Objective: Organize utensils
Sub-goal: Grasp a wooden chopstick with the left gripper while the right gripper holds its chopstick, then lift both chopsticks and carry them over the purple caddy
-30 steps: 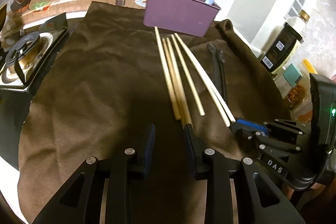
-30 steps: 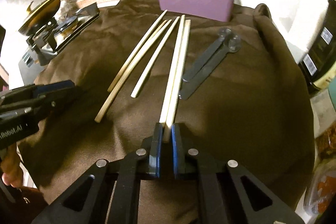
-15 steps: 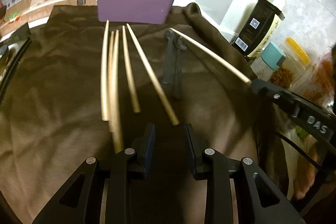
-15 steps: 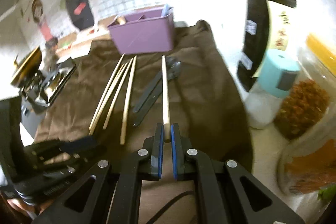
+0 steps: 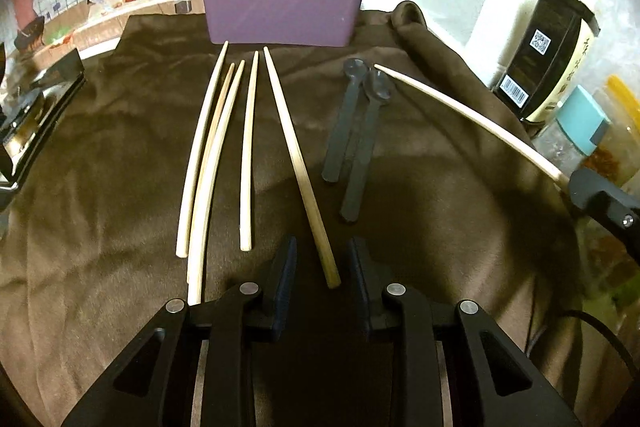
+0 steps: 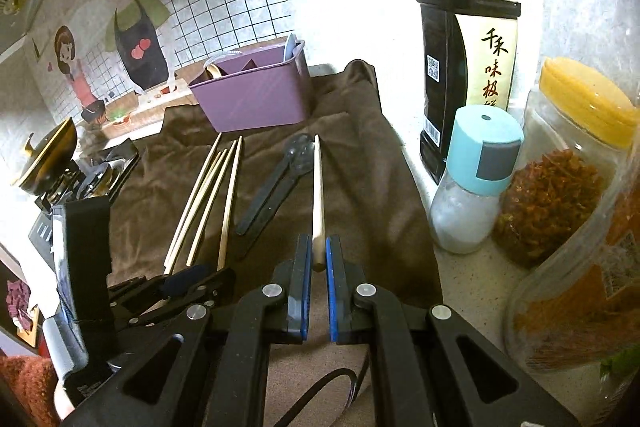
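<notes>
Several pale wooden chopsticks lie side by side on a brown cloth, pointing at a purple utensil box. Two dark grey spoons lie right of them. My left gripper is open, its jaws either side of the near end of one chopstick. My right gripper is shut on a single chopstick, held above the cloth at the right; that chopstick shows in the left wrist view. The box holds a wooden spoon and a blue utensil.
A dark soy sauce bottle, a blue-capped shaker and a yellow-lidded jar stand right of the cloth. A gas stove sits at the left. The tiled wall is behind the box.
My right gripper lifted one chopstick off the cloth and carried it right and up. My left gripper shifted right, so a lying chopstick's end now sits between its open jaws.
</notes>
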### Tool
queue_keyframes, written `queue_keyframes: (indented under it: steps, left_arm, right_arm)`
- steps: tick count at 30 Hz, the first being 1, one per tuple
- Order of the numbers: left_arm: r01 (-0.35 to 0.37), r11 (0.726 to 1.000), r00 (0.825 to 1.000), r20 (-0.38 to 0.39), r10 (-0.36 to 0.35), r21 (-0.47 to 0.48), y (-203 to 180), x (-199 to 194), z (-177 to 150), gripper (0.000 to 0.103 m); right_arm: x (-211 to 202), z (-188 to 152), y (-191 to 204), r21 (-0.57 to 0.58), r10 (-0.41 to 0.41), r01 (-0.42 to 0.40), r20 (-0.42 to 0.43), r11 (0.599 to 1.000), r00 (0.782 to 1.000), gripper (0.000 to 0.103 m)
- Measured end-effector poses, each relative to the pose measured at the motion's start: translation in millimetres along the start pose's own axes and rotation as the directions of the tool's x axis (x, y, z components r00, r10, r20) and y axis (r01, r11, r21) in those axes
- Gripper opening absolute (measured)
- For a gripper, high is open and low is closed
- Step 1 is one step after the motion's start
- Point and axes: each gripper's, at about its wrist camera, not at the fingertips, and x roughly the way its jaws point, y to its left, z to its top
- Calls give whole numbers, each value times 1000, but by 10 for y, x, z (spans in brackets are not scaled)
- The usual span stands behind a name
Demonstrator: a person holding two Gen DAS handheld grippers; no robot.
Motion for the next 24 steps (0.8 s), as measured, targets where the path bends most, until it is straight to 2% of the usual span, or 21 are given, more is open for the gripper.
queue_keyframes:
  steps: [6,10,14,20,24]
  left_arm:
    - [-2,1000,1000,5,2,20,38,-14,5,8]
    - [-11,999,999,36,9,39,104,-154,-14,7]
    - [-16,998,994,107,11,53,244,-440,41,6]
    - [-39,996,967,254,17,82,456,-967,243,6]
    - [-8,995,954,299,-23,100,590,-1203,480,6]
  right_arm:
    - [5,-15,46,-12,-3,3,-5,1000,1000,6]
    - [2,-5,121,-39,-10,10,-5,999,1000,6]
    - [-16,34,211,-69,-15,15,2,998,1000,6]
    - [-75,168,414,-129,-23,27,30,991,999,6]
    - [-160,328,523,-152,-18,26,56,988,998,6]
